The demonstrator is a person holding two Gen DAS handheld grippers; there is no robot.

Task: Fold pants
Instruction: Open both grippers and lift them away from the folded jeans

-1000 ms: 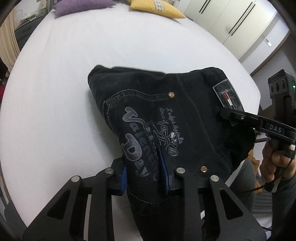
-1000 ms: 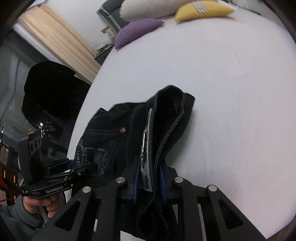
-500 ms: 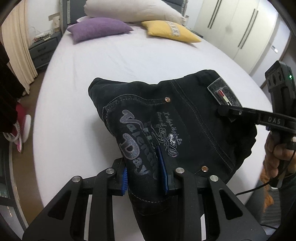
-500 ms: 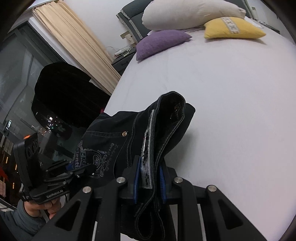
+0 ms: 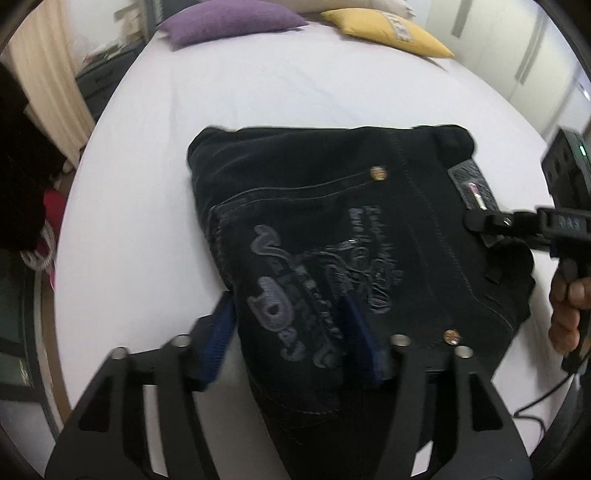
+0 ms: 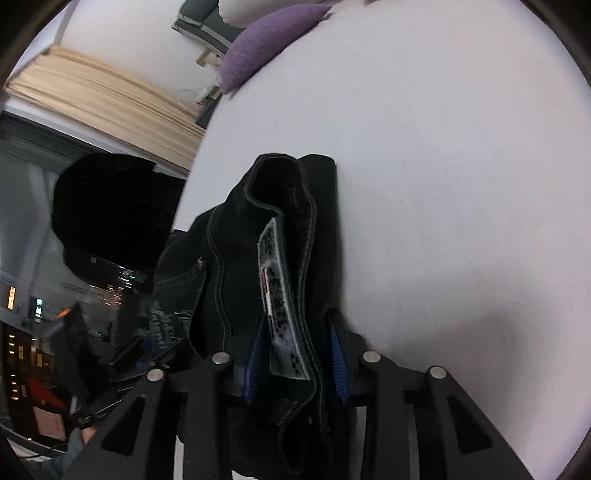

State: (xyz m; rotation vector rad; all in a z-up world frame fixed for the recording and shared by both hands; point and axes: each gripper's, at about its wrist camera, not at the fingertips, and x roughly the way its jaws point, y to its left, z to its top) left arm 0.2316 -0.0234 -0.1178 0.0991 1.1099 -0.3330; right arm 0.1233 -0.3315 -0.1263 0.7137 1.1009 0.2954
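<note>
Black jeans (image 5: 332, 229) with a grey embroidered back pocket lie folded on the white bed (image 5: 258, 92). My left gripper (image 5: 291, 332) straddles the pocket edge of the jeans; its blue pads stand wider apart than before and the cloth sits loosely between them. My right gripper (image 6: 297, 354) is at the waistband by the leather patch (image 6: 277, 295), its blue pads parted around the cloth. It also shows in the left wrist view (image 5: 517, 225), at the patch (image 5: 472, 184).
A purple pillow (image 5: 229, 18) and a yellow pillow (image 5: 384, 29) lie at the head of the bed. Wardrobe doors (image 5: 517, 55) stand to the right. A beige curtain (image 6: 103, 99) and dark window are on the left. The bed edge runs close to both grippers.
Both grippers have lowered the jeans onto the bed and their pads have spread apart, loosening the hold on the cloth. Both views have tilted downwards.
</note>
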